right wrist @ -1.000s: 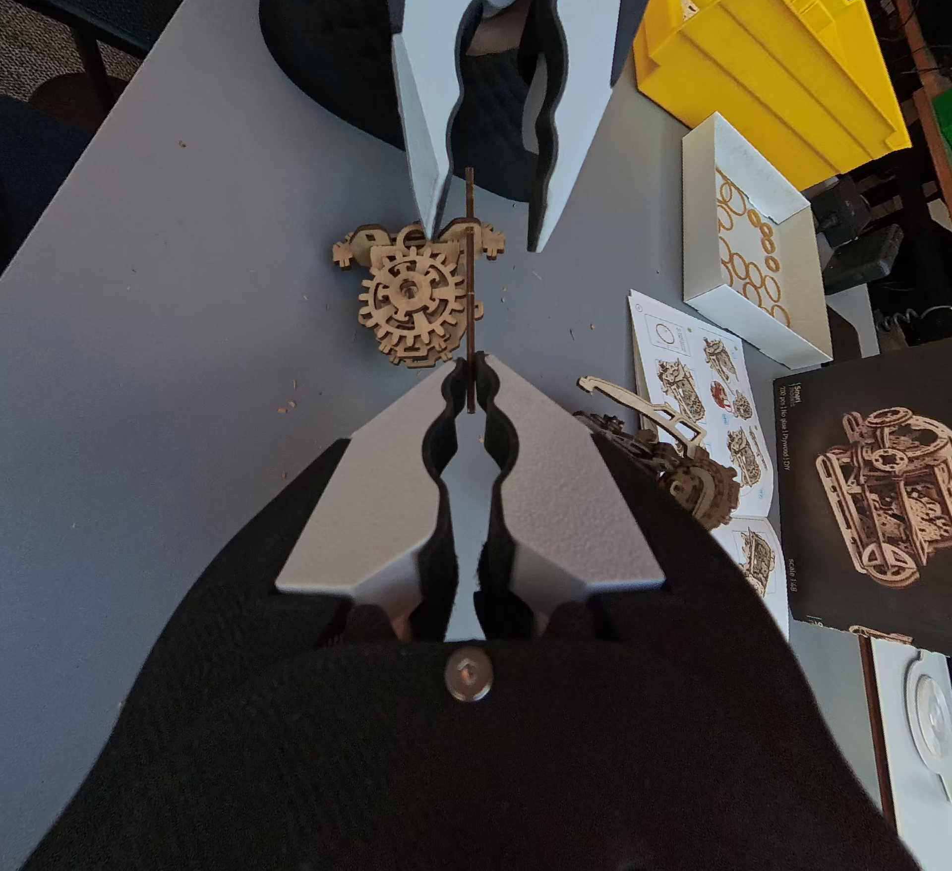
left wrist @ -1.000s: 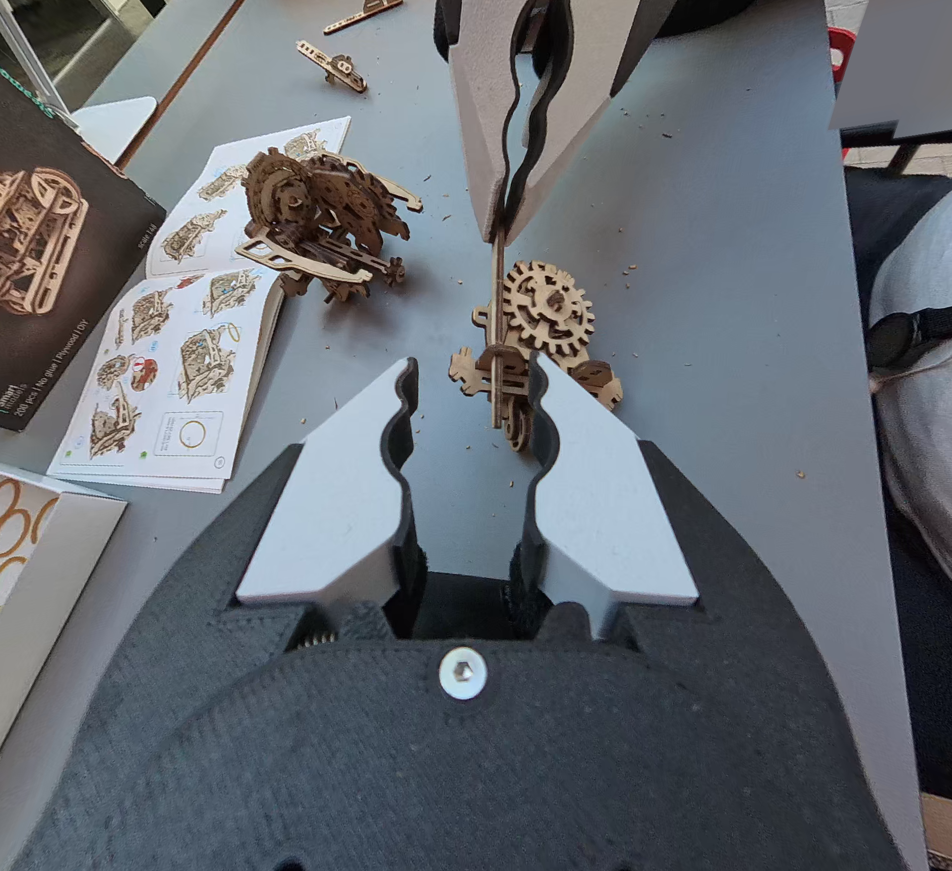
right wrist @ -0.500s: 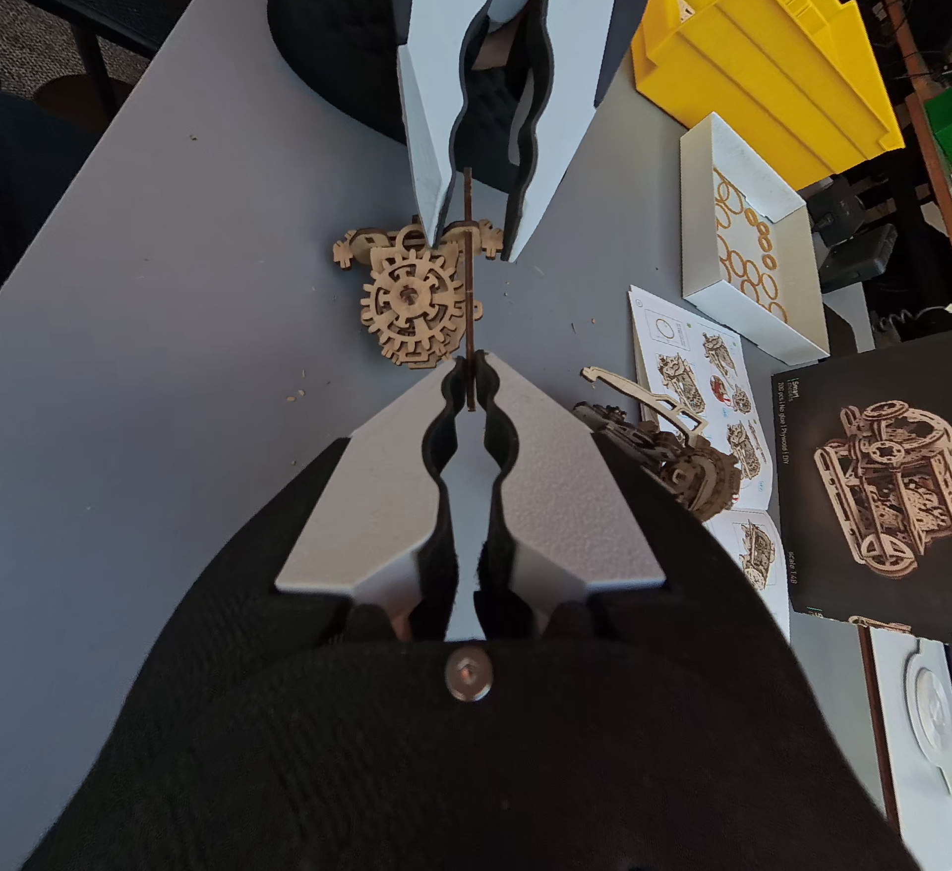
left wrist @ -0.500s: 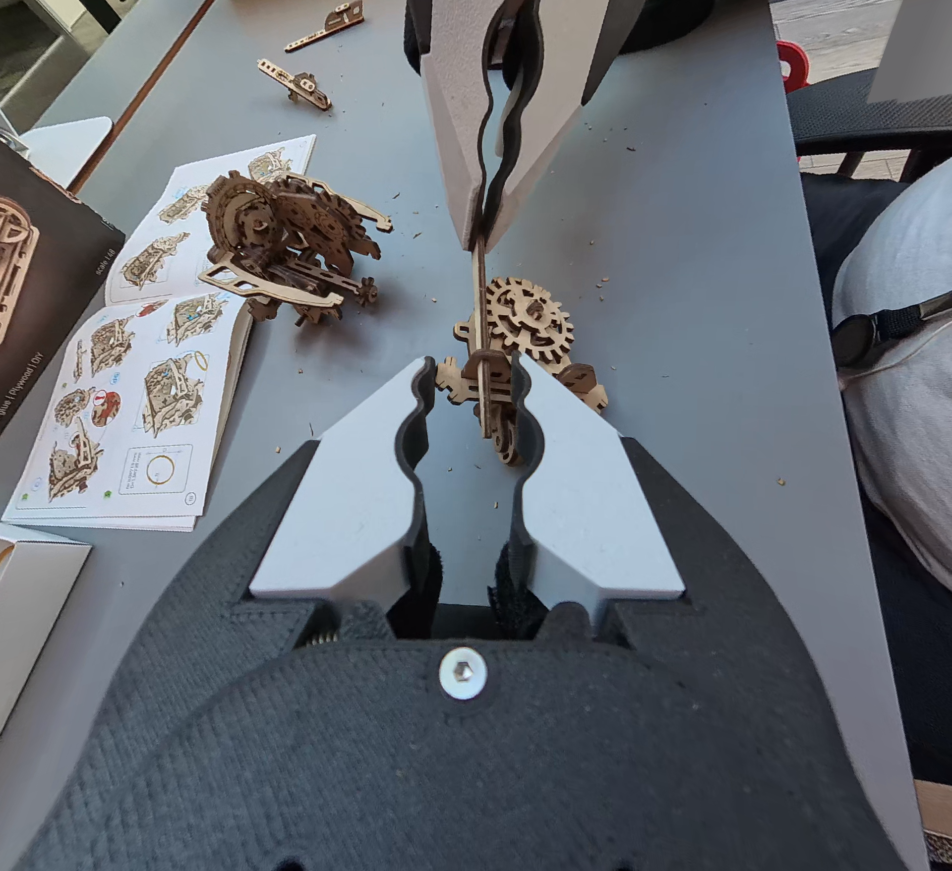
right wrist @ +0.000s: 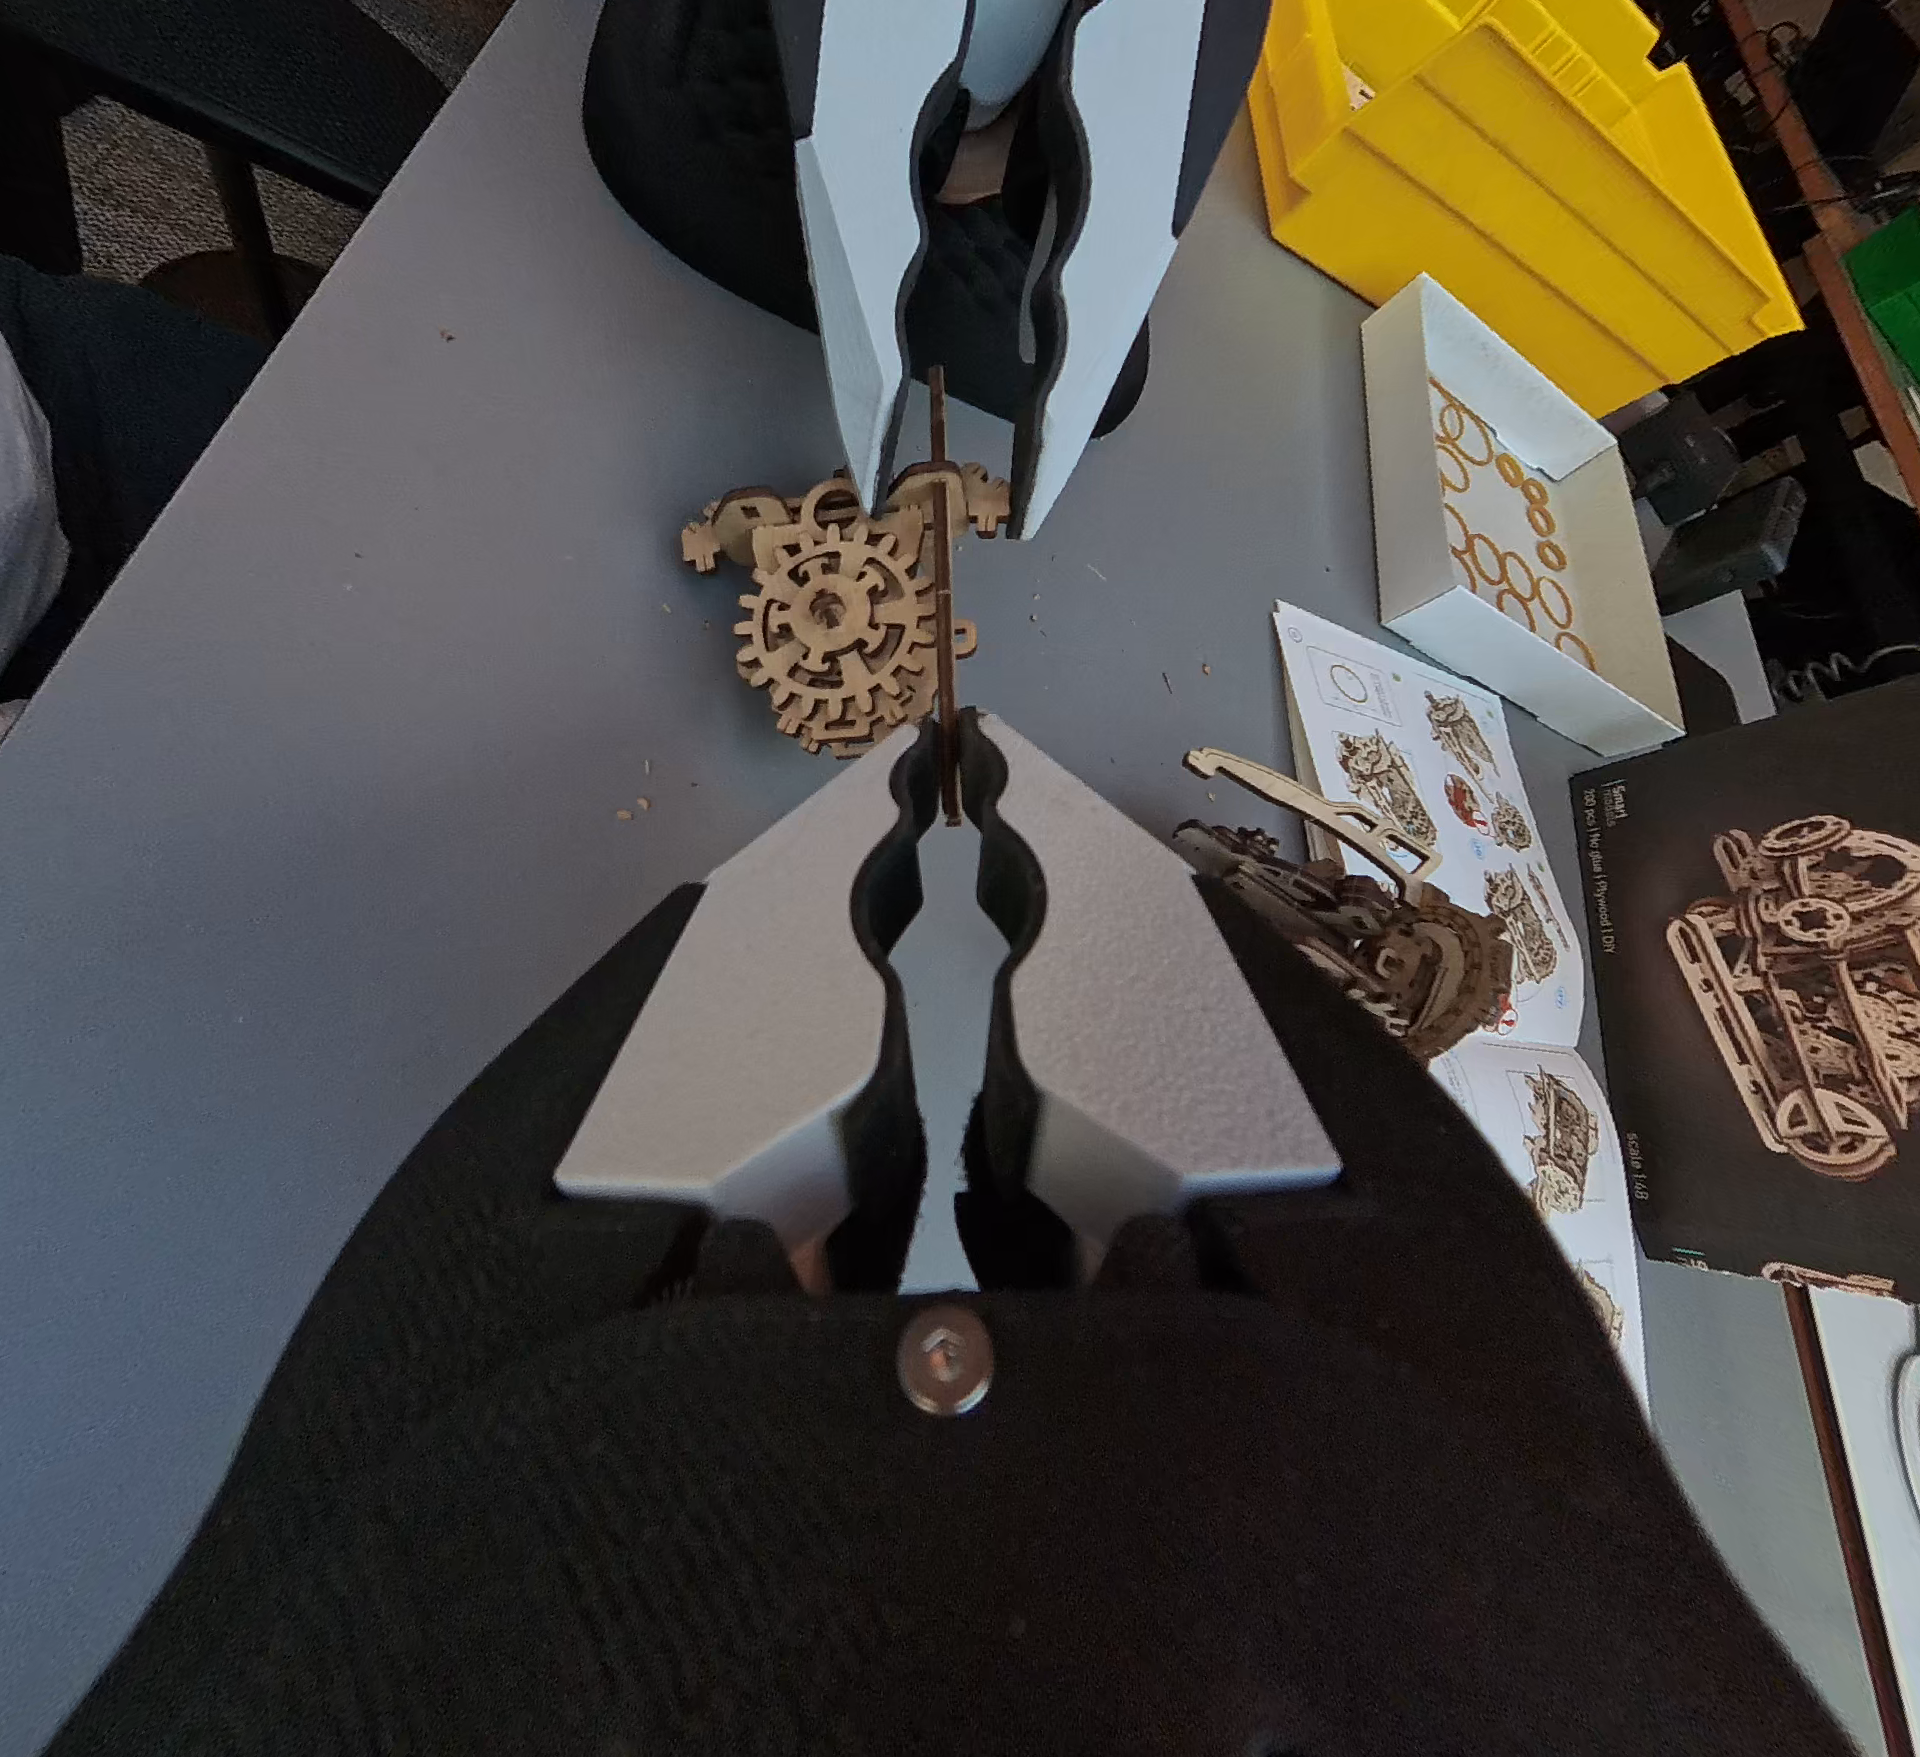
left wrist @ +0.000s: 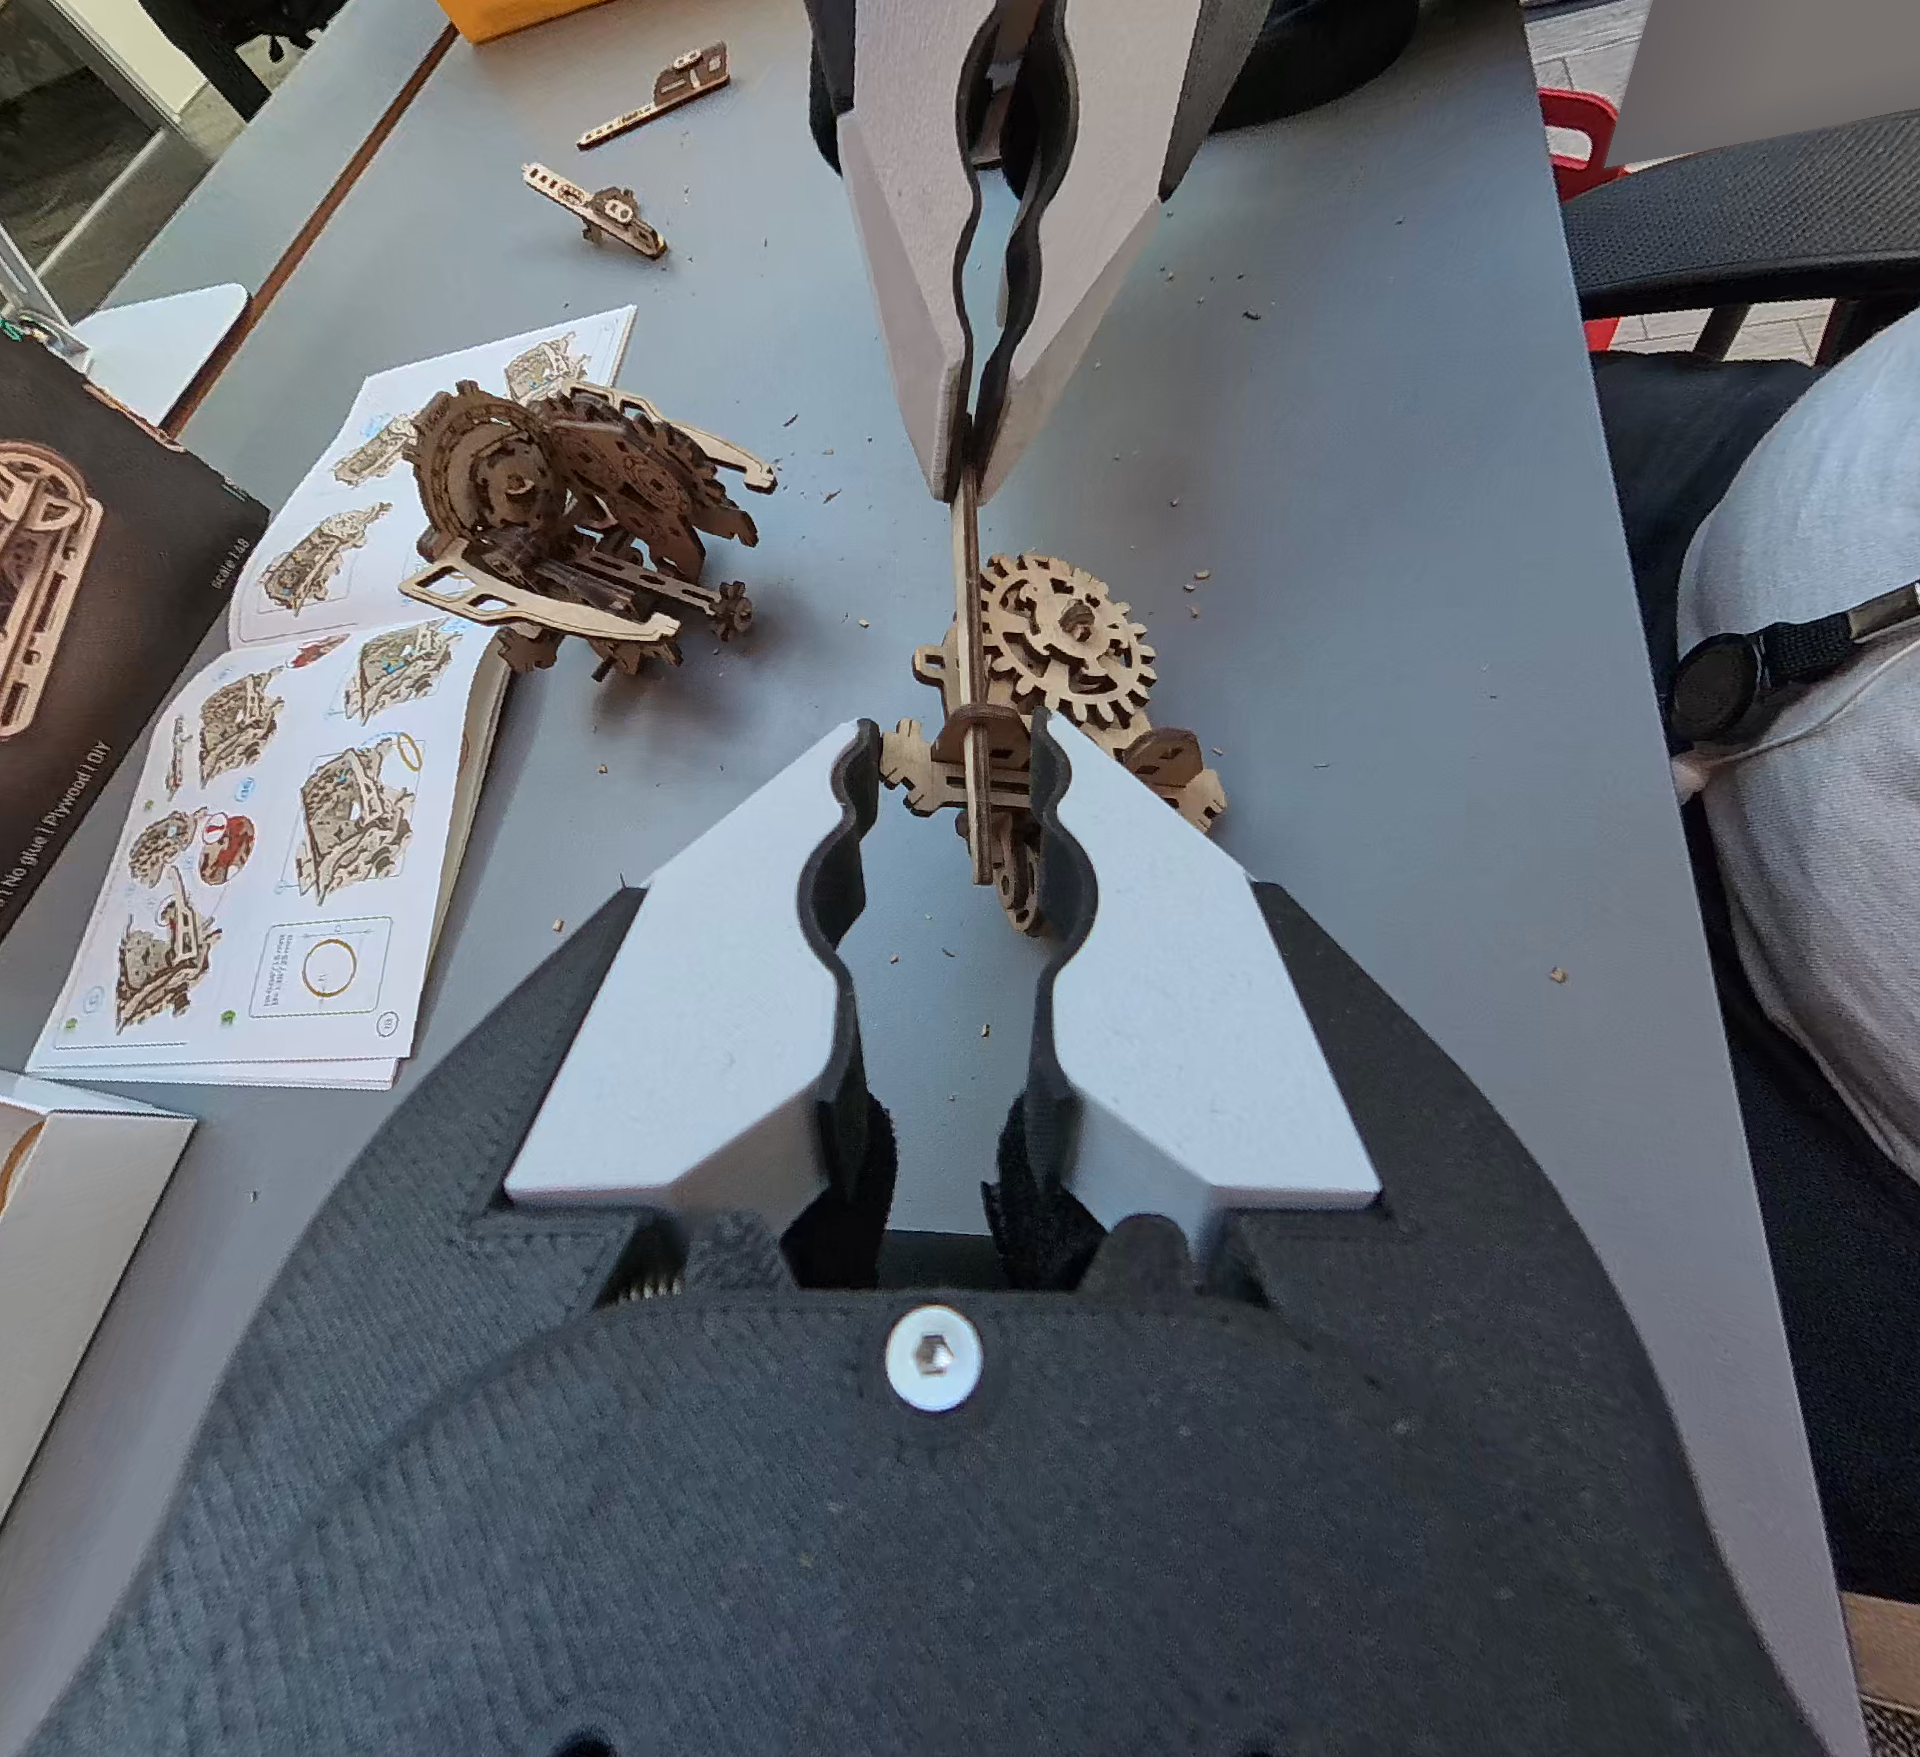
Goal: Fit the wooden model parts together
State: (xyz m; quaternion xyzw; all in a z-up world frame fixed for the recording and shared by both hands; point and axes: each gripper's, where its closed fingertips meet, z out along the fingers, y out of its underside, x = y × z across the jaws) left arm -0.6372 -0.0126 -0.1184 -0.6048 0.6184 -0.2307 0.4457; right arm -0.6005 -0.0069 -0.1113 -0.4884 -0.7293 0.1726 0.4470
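A light wooden gear assembly point(left wrist: 1070, 647) lies on the grey table point(left wrist: 1351, 564); it also shows in the right wrist view point(right wrist: 831, 627). My right gripper point(right wrist: 940, 741) is shut on a thin dark wooden plate point(right wrist: 943, 585), held on edge and standing in the assembly. The left wrist view shows that gripper point(left wrist: 966, 471) coming down from above with the plate point(left wrist: 968, 585). My left gripper point(left wrist: 948, 736) is open, its fingers either side of the plate and the assembly's near end. It also shows in the right wrist view point(right wrist: 945, 512).
A dark wooden sub-model point(left wrist: 582, 523) sits on an open instruction booklet point(left wrist: 291, 824) to the left, beside a black box point(left wrist: 62, 585). Two loose wooden parts point(left wrist: 597, 206) lie farther back. A white box of rings point(right wrist: 1507, 512) and yellow bins point(right wrist: 1507, 97) stand beyond. A person sits at the table's edge. The gap from one gripper's tips to the other's is roughly 5 centimeters.
My left gripper's fingers have narrowed and moved in around the plate and the assembly's end. My right gripper has kept its hold on the plate in the same place.
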